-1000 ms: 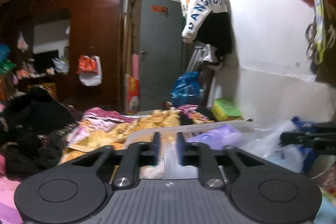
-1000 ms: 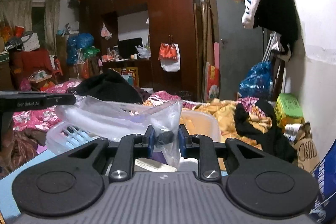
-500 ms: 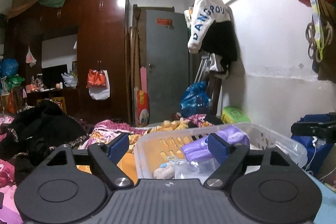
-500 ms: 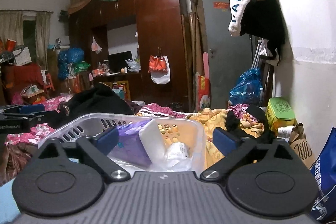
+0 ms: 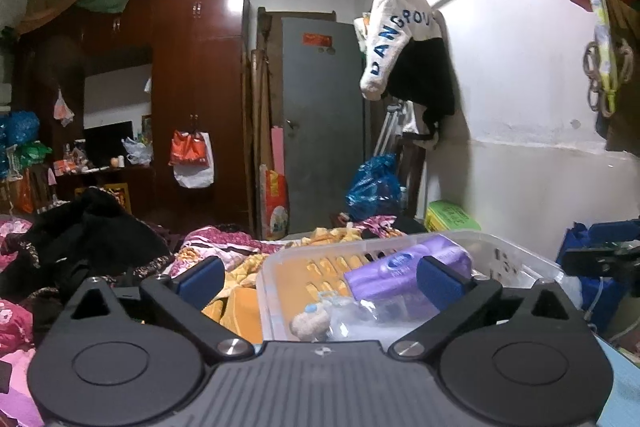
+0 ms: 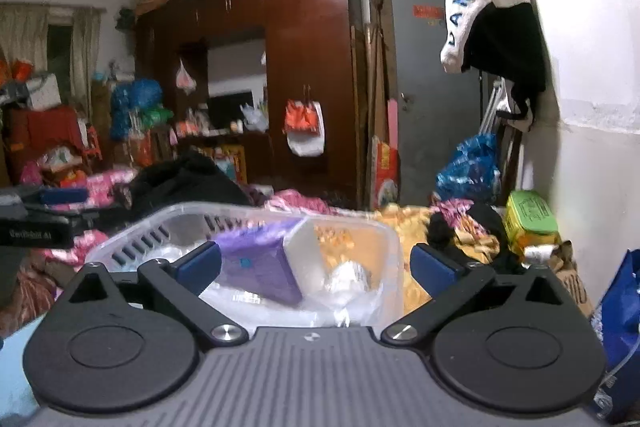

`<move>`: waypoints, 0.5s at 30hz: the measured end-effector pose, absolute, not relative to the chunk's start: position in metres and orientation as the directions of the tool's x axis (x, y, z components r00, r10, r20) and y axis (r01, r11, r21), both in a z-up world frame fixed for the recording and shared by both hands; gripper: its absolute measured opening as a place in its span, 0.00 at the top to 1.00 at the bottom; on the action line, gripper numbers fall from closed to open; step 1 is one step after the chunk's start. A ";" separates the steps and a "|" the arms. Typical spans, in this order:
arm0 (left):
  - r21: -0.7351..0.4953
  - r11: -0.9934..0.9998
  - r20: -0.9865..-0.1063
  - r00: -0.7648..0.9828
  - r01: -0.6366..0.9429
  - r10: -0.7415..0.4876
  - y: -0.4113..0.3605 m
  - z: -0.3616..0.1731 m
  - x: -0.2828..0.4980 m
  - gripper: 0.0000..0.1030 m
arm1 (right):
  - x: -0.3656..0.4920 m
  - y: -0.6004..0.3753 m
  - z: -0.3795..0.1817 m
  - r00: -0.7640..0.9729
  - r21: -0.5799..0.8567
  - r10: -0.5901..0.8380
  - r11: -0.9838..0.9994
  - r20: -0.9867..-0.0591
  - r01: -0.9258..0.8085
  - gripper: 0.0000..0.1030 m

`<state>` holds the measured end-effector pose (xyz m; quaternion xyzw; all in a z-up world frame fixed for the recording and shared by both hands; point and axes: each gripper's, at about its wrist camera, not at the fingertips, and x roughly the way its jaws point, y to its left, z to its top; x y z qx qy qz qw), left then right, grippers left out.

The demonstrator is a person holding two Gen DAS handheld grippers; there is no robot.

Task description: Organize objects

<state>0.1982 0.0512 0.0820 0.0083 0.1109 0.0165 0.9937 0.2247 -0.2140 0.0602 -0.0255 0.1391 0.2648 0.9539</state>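
- Left gripper (image 5: 320, 277): jaws opening, spread wide; pads press on nothing.
- Right gripper (image 6: 316, 265): jaws opening, spread wide; nothing pinched.
- Basket (image 5: 516, 255), clear plastic, sits just ahead of both grippers, on a cluttered bed (image 5: 244, 263).
- Purple pack (image 5: 400, 269) lies inside the basket, with a crumpled clear bag (image 6: 352, 291) beside it.
- Wardrobe (image 5: 196, 99) and grey door (image 5: 320, 123) stand behind.
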 end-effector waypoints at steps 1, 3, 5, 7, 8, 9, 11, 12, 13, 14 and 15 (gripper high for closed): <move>0.017 1.000 -0.229 0.973 -0.023 0.026 0.050 0.082 0.194 0.00 | 0.221 -0.211 0.060 0.826 0.017 0.477 0.868 -0.301 -0.496 0.00; 0.009 1.000 -0.236 0.972 0.012 -0.009 0.048 0.082 0.180 0.00 | 0.213 -0.208 0.060 0.843 -0.002 0.432 0.890 -0.322 -0.457 0.00; -0.003 0.999 -0.253 0.967 0.043 -0.042 0.044 0.081 0.164 0.00 | 0.197 -0.202 0.057 0.876 -0.046 0.348 0.922 -0.334 -0.384 0.00; 0.009 0.999 -0.265 0.963 0.053 -0.049 0.039 0.078 0.148 0.00 | 0.178 -0.199 0.053 0.895 -0.089 0.284 0.939 -0.344 -0.333 0.00; 0.018 0.999 -0.276 0.960 0.047 -0.040 0.035 0.075 0.138 0.00 | 0.169 -0.199 0.050 0.896 -0.090 0.271 0.943 -0.352 -0.321 0.00; 0.022 0.999 -0.280 0.959 0.040 -0.032 0.031 0.071 0.130 0.00 | 0.160 -0.200 0.048 0.890 -0.085 0.270 0.943 -0.367 -0.321 0.00; 0.015 1.000 -0.273 0.962 0.017 -0.013 0.024 0.062 0.110 0.00 | 0.142 -0.208 0.042 0.862 -0.029 0.324 0.931 -0.390 -0.363 0.00; 0.018 1.000 -0.282 0.959 0.021 -0.016 0.021 0.057 0.101 0.00 | 0.135 -0.212 0.039 0.846 0.010 0.354 0.924 -0.398 -0.382 0.00; 0.014 1.000 -0.294 0.956 0.027 -0.022 0.018 0.054 0.095 0.00 | 0.127 -0.217 0.033 0.825 0.054 0.389 0.913 -0.410 -0.403 0.00; 0.002 0.999 -0.299 0.954 0.034 -0.032 0.017 0.050 0.088 0.00 | 0.119 -0.222 0.028 0.811 0.101 0.422 0.902 -0.405 -0.419 0.00; -0.011 0.999 -0.297 0.954 0.039 -0.040 0.017 0.048 0.082 0.00 | 0.113 -0.225 0.025 0.807 0.138 0.446 0.894 -0.387 -0.427 0.00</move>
